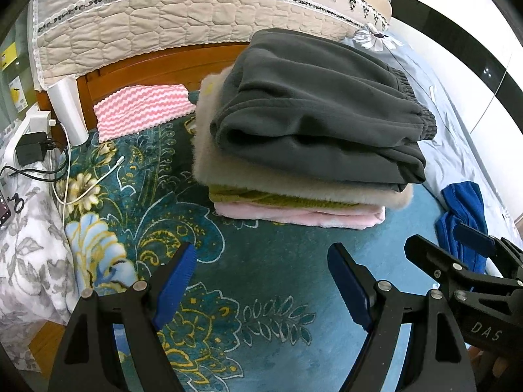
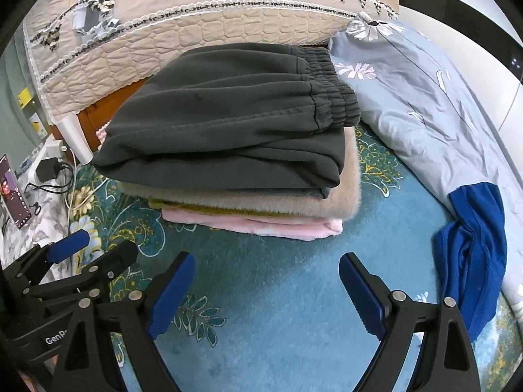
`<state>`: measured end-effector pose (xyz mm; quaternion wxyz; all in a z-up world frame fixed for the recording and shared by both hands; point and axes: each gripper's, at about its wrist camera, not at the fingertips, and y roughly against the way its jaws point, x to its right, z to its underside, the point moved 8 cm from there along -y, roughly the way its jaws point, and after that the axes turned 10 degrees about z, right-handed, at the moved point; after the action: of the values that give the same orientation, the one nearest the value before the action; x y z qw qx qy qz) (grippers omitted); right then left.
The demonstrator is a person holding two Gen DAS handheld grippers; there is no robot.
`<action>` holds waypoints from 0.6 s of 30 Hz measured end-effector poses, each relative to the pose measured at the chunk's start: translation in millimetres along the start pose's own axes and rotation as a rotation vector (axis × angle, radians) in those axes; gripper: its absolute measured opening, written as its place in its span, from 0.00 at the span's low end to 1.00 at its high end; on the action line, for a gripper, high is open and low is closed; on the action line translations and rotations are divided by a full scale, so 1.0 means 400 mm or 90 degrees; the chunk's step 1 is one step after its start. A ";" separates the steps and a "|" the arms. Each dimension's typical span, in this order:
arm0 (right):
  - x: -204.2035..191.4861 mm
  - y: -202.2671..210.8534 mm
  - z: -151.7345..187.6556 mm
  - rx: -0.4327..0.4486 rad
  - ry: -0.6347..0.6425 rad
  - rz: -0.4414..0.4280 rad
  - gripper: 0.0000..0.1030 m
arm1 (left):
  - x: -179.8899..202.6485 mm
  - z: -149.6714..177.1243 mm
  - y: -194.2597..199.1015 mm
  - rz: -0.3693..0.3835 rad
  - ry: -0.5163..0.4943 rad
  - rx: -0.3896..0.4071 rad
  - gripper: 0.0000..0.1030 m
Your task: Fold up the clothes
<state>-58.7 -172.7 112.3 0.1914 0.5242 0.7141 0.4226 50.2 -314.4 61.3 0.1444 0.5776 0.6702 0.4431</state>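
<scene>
**Asker:** What are the two tools doing?

**Describer:** Both are spread wide and hold nothing. The left tool (image 1: pixel 261 281) hangs over the teal floral blanket (image 1: pixel 261 294) just in front of the stack of folded clothes (image 1: pixel 304 150), its blue pads touching no fabric. The right tool (image 2: pixel 266 289) sits the same way, jaws wide apart, also in front of the stack and clear of it.

**Asker:** Where are the clothes?

**Describer:** The stack rests on the blanket on the bed. It has four folded layers: dark grey trousers (image 2: pixel 228 124) with an elastic waistband on top, then a fluffy beige piece (image 2: pixel 346 196), a thin olive-yellow one (image 2: pixel 228 210), and a pink one (image 2: pixel 294 228) at the bottom. One loose blue garment (image 2: pixel 470 254) lies crumpled to the right of the stack, partly on a grey-blue flowered quilt (image 2: pixel 425 98).

**Asker:** Does one view show more than the other?

**Describer:** Yes. The left wrist view shows a pink-and-white zigzag cloth (image 1: pixel 143 111) left of the stack, against the wooden bed frame; the right wrist view shows only a sliver of it. The left view also shows the right tool entering beside the blue garment. The right wrist view shows a lit phone (image 2: pixel 13 192) far left of the stack, and the left tool nearby. Both show a black charger (image 1: pixel 31 150) with cables and one quilted beige cover (image 1: pixel 163 29) behind the stack.
</scene>
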 end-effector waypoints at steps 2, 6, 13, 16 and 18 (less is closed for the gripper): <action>-0.003 0.000 0.000 -0.003 0.003 0.002 0.89 | -0.002 -0.003 -0.001 0.001 -0.001 0.000 0.81; -0.007 0.000 -0.002 -0.006 0.010 0.006 0.89 | -0.005 -0.005 -0.003 0.006 0.002 -0.004 0.81; -0.012 0.009 -0.012 -0.003 0.019 0.016 0.89 | -0.008 -0.009 -0.004 0.012 0.006 -0.003 0.81; -0.014 0.015 -0.016 -0.003 0.019 0.017 0.89 | -0.009 -0.014 -0.003 0.014 0.009 -0.002 0.81; -0.015 0.019 -0.018 -0.003 0.018 0.017 0.89 | -0.010 -0.017 -0.001 0.015 0.009 0.000 0.81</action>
<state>-57.0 -180.1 121.5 0.1769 0.5273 0.7088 0.4338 46.2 -320.8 63.8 0.1348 0.5823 0.6646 0.4485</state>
